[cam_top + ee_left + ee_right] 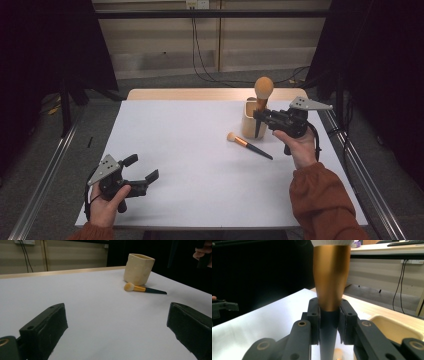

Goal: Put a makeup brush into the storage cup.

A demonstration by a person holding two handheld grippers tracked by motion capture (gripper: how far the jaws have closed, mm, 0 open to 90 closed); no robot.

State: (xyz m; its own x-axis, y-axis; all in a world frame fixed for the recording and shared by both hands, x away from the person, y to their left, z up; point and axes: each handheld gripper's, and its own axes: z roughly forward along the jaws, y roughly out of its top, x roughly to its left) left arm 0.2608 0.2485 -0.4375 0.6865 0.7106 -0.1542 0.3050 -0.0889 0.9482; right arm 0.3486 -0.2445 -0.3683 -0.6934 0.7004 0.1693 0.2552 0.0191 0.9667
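My right gripper [258,115] is clamped on the dark handle of the big brush [331,285], holding it upright, head up, over the cream holder [249,120]. If my hand tilts, I reckon the handle tip could catch the rim and tip the holder onto the small brush [248,145] just beside it. My left gripper [141,176] rests wide open and holds nothing, well apart near the table's [180,130] front edge, too far to steady anything.

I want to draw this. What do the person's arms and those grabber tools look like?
Each hand-held gripper is black, with two blocky jaws, round brassy rivets and a grey three-cornered plate on top: left hand-held gripper, right hand-held gripper. A black cable loops from each. The sleeves are rust orange, gathered at the cuffs.
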